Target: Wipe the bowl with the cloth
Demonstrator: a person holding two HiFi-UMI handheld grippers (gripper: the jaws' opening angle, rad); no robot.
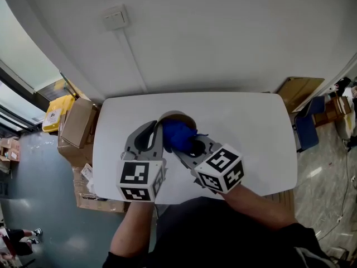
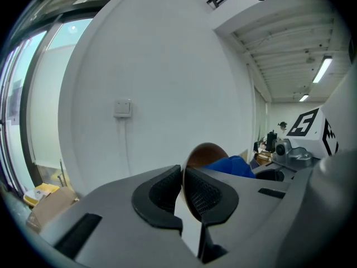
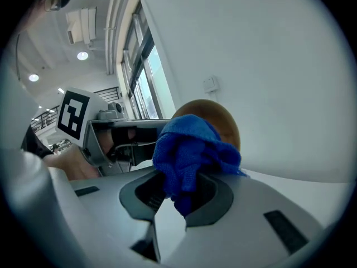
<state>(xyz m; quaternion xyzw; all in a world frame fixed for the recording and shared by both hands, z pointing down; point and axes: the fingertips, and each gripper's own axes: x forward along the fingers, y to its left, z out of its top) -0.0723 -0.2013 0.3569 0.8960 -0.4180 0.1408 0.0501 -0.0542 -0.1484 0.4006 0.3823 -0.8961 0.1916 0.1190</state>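
A brown bowl (image 1: 177, 116) is lifted off the white table (image 1: 251, 127) and tipped on its side. My left gripper (image 1: 158, 128) is shut on its rim; in the left gripper view the thin rim (image 2: 183, 178) runs between the two black pads of the left gripper (image 2: 183, 190). My right gripper (image 1: 187, 145) is shut on a bunched blue cloth (image 1: 178, 134), which lies against the bowl's inside. In the right gripper view the cloth (image 3: 188, 149) bulges out of the right gripper (image 3: 177, 193) and covers most of the bowl (image 3: 223, 123).
Cardboard boxes (image 1: 75, 121) stand on the floor left of the table, and a flat carton (image 1: 301, 89) and blue crate (image 1: 309, 128) at its right. A white wall with a switch (image 1: 115, 18) rises behind the table's far edge.
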